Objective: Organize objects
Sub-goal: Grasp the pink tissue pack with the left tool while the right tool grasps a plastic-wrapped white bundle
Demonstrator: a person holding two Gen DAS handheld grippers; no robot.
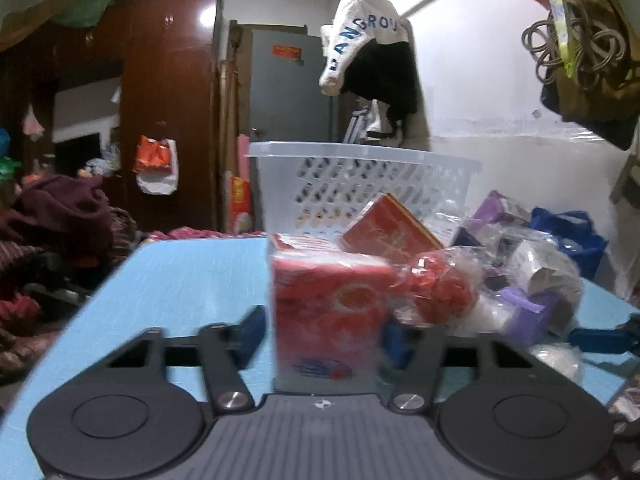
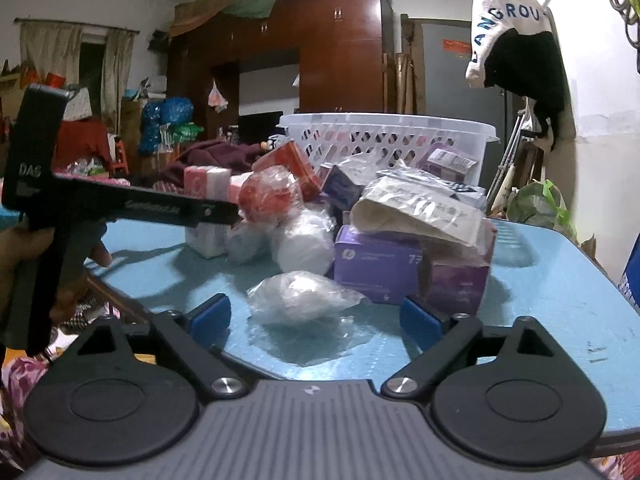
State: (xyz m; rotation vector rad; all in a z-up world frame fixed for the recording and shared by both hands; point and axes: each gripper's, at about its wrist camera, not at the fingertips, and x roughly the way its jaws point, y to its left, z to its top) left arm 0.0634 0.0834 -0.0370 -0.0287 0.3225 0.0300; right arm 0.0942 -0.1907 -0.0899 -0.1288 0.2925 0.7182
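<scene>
A pile of packets lies on the blue table in front of a white perforated basket. In the left wrist view my left gripper has its blue fingers on either side of a red and white box; whether they press on it I cannot tell. In the right wrist view that box stands at the pile's left, with the left gripper's black body beside it. My right gripper is open around a clear plastic packet near the table's front edge.
The pile holds purple boxes, a red bagged item, a white bagged roll and a flat printed packet. The basket stands behind it. A wardrobe, clothes and bags crowd the room around the table.
</scene>
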